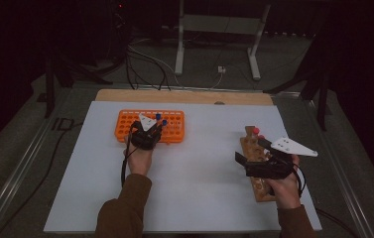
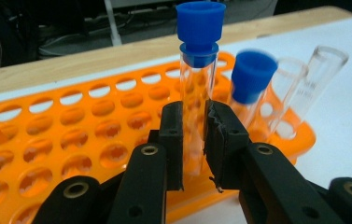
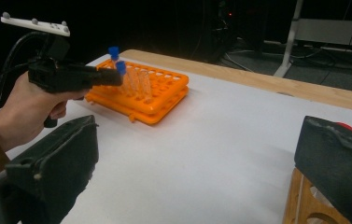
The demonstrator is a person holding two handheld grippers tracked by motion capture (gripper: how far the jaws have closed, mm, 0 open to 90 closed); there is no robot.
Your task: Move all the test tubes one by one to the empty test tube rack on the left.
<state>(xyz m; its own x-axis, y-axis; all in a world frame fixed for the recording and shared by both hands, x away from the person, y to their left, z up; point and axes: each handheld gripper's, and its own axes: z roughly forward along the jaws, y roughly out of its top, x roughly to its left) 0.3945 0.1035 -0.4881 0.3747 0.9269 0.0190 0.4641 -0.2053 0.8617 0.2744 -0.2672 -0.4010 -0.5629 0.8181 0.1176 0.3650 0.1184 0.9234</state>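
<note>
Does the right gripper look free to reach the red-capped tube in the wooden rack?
Probably yes. The right gripper hovers open over the wooden rack, with the red-capped tube just beyond it and nothing between. The left gripper is busy far off at the orange rack.

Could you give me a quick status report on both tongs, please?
Left tongs shut on blue-capped tube over orange rack. Right tongs open, holding nothing. Nothing in the way.

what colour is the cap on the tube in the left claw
Blue cap, clearest in the left gripper view.

two blue-capped tubes point(image 2: 197, 84), two uncapped tubes point(image 2: 290, 93)
</note>
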